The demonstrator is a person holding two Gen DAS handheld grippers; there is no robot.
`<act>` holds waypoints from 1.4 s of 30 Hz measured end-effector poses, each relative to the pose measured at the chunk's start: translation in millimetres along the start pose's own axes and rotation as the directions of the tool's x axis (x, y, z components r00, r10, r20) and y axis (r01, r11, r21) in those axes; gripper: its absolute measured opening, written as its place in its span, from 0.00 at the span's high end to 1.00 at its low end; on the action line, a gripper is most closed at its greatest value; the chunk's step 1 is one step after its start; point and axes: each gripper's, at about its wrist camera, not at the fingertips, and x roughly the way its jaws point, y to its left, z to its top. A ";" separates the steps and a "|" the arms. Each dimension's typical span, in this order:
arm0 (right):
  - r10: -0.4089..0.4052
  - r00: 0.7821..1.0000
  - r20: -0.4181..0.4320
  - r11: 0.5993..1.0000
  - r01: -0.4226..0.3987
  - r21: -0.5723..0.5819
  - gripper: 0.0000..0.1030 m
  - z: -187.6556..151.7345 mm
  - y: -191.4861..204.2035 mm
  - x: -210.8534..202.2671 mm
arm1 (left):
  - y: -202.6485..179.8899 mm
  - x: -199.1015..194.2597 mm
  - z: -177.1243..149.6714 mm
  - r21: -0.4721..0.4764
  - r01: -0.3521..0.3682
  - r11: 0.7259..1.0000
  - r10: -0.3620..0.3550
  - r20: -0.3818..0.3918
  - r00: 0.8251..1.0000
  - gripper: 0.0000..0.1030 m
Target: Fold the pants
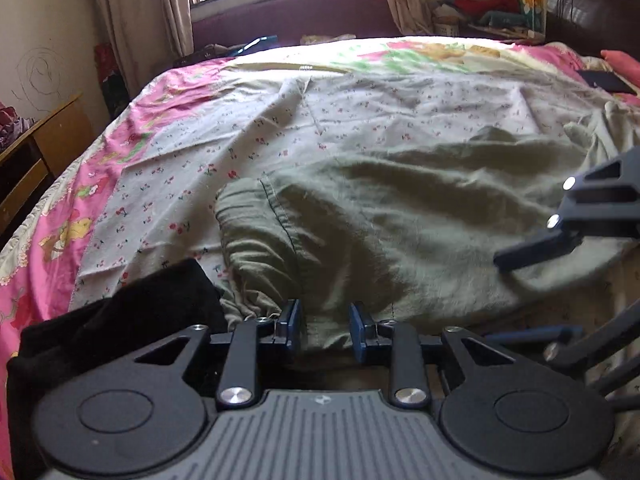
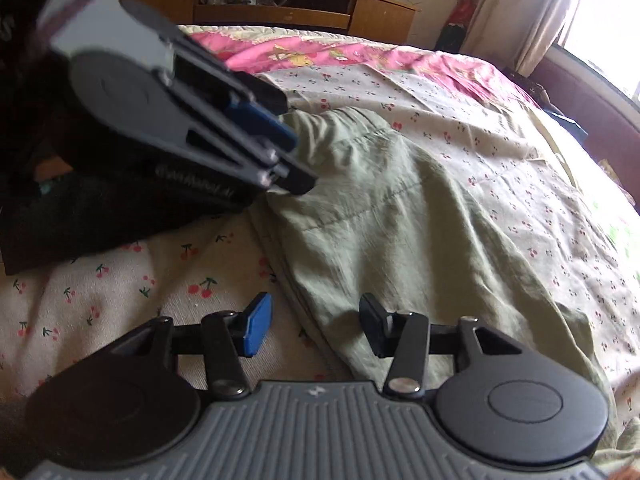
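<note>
Pale green pants point(image 1: 380, 208) lie crumpled on a cherry-print sheet point(image 1: 180, 184), with the gathered waistband to the left in the left wrist view. My left gripper point(image 1: 326, 324) stands at the near edge of the waistband, jaws a little apart, with green cloth lying loose between them. In the right wrist view the pants point(image 2: 400, 220) run away from me and my right gripper point(image 2: 316, 328) is open over their near edge, one finger on the sheet point(image 2: 120, 280) side. The left gripper point(image 2: 298, 162) shows at the upper left over the waistband. The right gripper point(image 1: 504, 296) reaches in from the right.
A black garment point(image 1: 120, 320) lies bunched beside the waistband, also seen as dark cloth point(image 2: 100, 208). A pink cartoon blanket point(image 1: 60, 208) covers the bed's edge. A wooden cabinet point(image 2: 280, 0) stands past the bed. A dark flat object point(image 1: 606, 80) rests near a pink pillow.
</note>
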 end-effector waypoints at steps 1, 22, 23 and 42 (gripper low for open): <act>-0.012 1.000 -0.009 0.999 0.013 0.045 0.54 -5.7 -13.1 -11.0 | -1.1 -1.2 -4.0 -0.011 -0.002 1.000 0.002 0.007 1.000 0.60; -0.416 0.863 -0.288 0.207 0.398 0.894 0.48 -254.9 -326.0 -181.9 | -229.1 -2.7 85.5 0.226 0.411 0.883 -0.442 0.111 0.890 0.57; -0.410 0.869 -0.278 0.178 0.375 0.910 0.49 -262.2 -330.6 -181.5 | -235.9 -0.5 87.8 0.235 0.413 0.880 -0.446 0.110 0.888 0.57; -0.517 0.856 0.008 0.041 0.015 0.999 0.98 -297.5 -363.3 -193.0 | -272.7 17.6 113.0 0.279 0.381 0.882 -0.421 0.097 0.902 0.57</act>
